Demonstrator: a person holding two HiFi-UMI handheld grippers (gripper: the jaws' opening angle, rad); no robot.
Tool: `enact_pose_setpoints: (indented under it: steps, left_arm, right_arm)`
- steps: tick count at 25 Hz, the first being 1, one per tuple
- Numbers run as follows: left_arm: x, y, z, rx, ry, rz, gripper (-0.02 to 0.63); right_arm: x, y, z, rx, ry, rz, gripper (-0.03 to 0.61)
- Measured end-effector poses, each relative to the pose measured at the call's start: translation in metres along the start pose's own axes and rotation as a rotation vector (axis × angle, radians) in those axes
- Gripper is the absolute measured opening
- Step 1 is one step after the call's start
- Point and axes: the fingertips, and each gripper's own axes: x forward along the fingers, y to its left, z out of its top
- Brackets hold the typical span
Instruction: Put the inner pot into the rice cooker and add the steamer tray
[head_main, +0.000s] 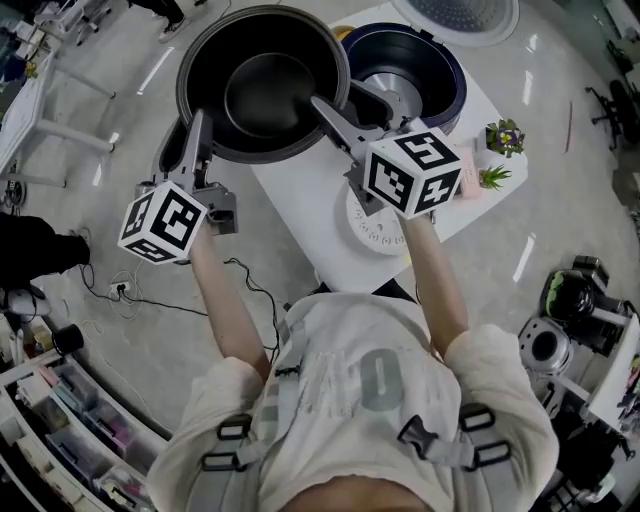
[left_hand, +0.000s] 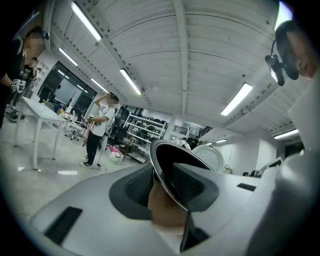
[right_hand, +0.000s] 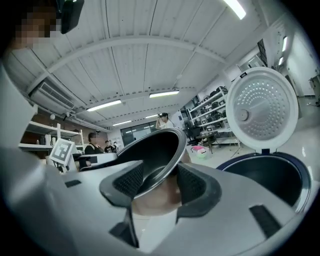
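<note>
The black inner pot hangs in the air between both grippers, left of the rice cooker. My left gripper is shut on the pot's left rim. My right gripper is shut on its right rim. The cooker body stands open on the white table, its lid raised upright. A white round steamer tray lies on the table under my right gripper's marker cube, mostly hidden.
Two small potted plants stand on the table's right side. Cables and a power strip lie on the floor at left. Camera gear sits at the right. People stand at tables farther back in the room.
</note>
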Motion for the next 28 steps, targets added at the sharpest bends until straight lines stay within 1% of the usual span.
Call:
enact_pose_setpoints:
  steps: [3,7,12,15,20,25,28]
  left_arm:
    - [0.012,-0.023,0.015,0.025,-0.032,-0.010,0.130]
    - [0.034,-0.058,0.028,0.049,-0.062,-0.042,0.130]
    - [0.061,-0.101,0.033,0.083,-0.065,-0.098,0.130]
    - [0.081,-0.126,0.029,0.118,-0.045,-0.134,0.130]
    - [0.116,-0.163,0.011,0.176,0.010,-0.163,0.130]
    - [0.143,-0.179,-0.006,0.222,0.069,-0.182,0.130]
    - [0.154,-0.184,-0.020,0.221,0.105,-0.190,0.130]
  right_arm:
    - [-0.011,-0.012,0.025,-0.029,-0.025,0.008,0.202]
    - [-0.029,-0.034,0.053,-0.049,-0.057,-0.005,0.202]
    - [-0.056,-0.065,0.072,-0.053,-0.069,-0.029,0.207]
    - [-0.073,-0.089,0.078,-0.042,-0.081,-0.060,0.207]
    - [-0.097,-0.134,0.079,-0.017,-0.080,-0.126,0.206]
    - [-0.106,-0.163,0.073,0.030,-0.069,-0.172,0.204]
    - [-0.111,-0.175,0.067,0.050,-0.050,-0.196,0.203]
